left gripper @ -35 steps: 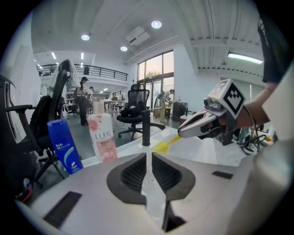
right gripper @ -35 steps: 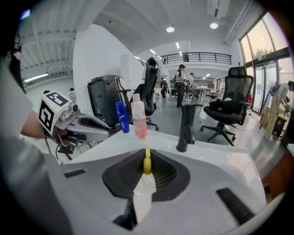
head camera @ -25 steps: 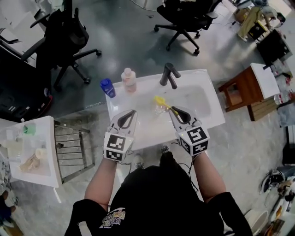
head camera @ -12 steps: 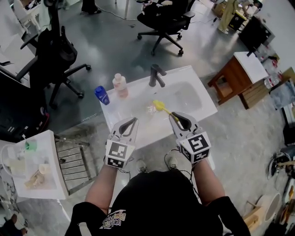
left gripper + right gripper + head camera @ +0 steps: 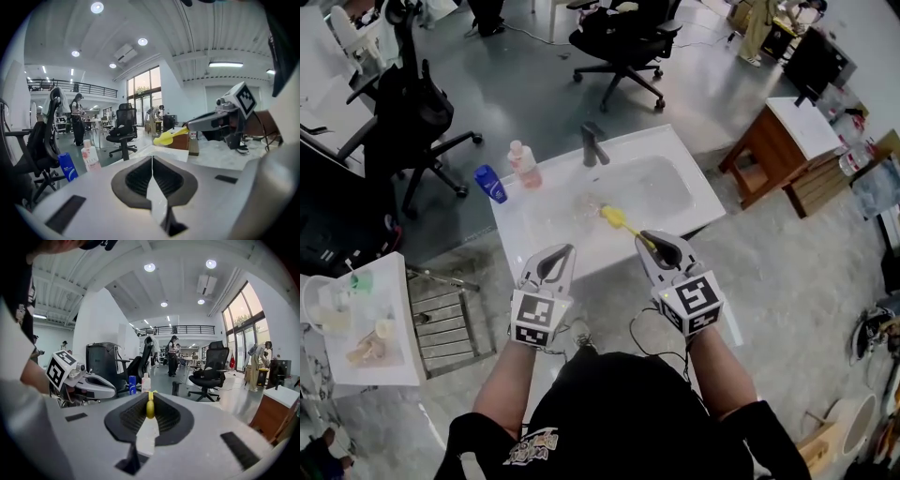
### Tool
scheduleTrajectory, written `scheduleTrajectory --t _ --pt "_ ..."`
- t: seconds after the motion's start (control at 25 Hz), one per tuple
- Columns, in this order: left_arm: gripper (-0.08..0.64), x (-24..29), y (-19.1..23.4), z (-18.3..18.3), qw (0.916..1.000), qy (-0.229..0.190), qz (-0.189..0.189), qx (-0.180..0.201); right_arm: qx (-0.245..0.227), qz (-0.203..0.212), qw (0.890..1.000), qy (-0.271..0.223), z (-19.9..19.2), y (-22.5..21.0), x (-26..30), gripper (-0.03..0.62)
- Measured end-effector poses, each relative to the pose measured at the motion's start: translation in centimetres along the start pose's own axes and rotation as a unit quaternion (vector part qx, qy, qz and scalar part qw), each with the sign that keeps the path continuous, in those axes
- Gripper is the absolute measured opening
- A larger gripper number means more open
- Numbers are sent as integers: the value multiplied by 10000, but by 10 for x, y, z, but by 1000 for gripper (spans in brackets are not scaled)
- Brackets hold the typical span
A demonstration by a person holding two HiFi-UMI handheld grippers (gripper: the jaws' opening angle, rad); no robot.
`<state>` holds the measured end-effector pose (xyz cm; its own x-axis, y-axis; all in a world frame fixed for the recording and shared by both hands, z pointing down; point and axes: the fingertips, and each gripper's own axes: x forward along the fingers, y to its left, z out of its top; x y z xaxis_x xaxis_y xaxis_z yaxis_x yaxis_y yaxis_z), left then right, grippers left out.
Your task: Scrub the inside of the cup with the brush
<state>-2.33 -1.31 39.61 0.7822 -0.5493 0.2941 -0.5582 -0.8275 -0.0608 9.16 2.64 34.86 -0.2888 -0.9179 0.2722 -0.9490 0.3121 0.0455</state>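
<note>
The right tool (image 5: 647,240), clamped on the brush (image 5: 615,219), points its long axis into the sink (image 5: 675,187), where the clear cup (image 5: 586,206) sits just beyond the bristles; the left tool (image 5: 566,250), jaws together and empty, hangs at the sink's front edge.

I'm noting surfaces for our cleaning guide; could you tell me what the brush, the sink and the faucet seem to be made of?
The brush looks like plastic: evenly bright yellow and smooth. The sink is probably glazed ceramic or a similar white solid, since it is glossy with soft reflections. The faucet appears to be metal with a dark matte finish and shows little shine.
</note>
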Motion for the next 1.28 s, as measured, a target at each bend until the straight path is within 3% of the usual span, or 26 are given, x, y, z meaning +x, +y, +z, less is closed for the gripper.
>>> scheduleTrajectory --t 0.56,0.96,1.28 --pt "8 -73 -161 -6 9961 190 856 -80 253 910 9951 -297 -45 7 -135 37" --pt "9 -128 -197 -14 9900 201 1362 -299 208 1489 9879 -380 -51 52 -168 37" --pt "8 -140 -195 -12 9908 40 1304 -373 97 1398 9895 -361 -53 67 -179 37"
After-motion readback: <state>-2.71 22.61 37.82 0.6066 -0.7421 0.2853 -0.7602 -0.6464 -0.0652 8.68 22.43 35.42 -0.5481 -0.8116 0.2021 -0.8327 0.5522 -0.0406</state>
